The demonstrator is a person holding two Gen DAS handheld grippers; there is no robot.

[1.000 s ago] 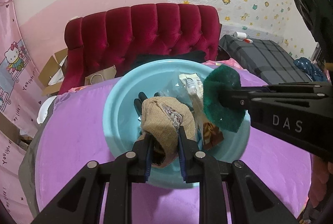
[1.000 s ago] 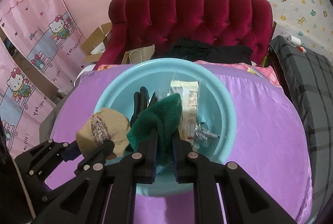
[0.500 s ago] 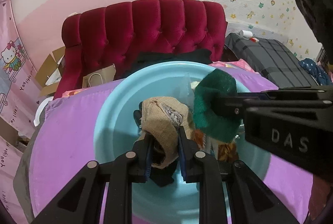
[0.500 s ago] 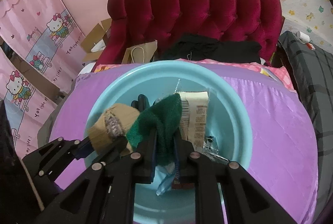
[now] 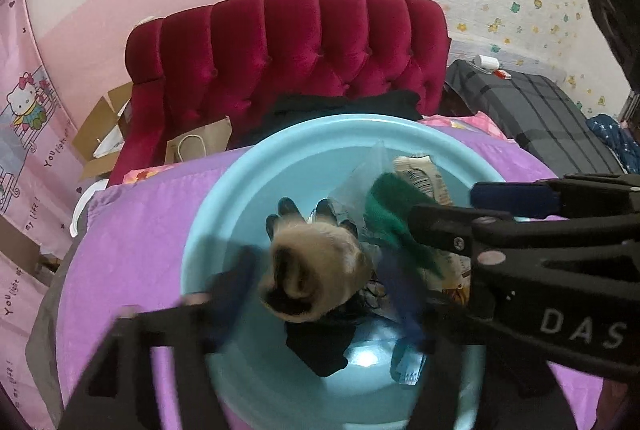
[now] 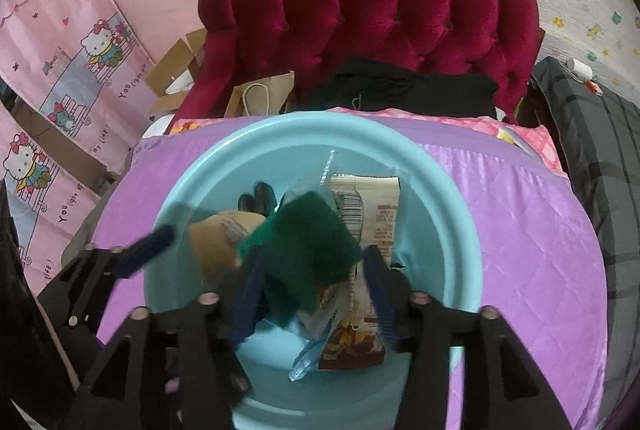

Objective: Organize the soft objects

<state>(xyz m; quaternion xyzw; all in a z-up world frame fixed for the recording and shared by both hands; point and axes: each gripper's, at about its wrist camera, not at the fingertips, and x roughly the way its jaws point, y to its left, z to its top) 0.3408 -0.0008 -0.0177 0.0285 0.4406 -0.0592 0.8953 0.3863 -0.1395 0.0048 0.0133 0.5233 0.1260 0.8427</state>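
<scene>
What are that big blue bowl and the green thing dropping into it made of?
The blue basin looks like smooth moulded plastic: glossy, with a light glare on its floor. The green piece seems a fuzzy cloth or scouring pad, matte and soft-edged; blur leaves it uncertain.

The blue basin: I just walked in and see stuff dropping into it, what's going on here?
A person holds two grippers over the light blue plastic basin on the purple quilted cover. The left gripper jaws are opening around a tan fabric bundle; the right gripper jaws are opening around a dark green fuzzy cloth. Both pieces are being released into the basin.
</scene>
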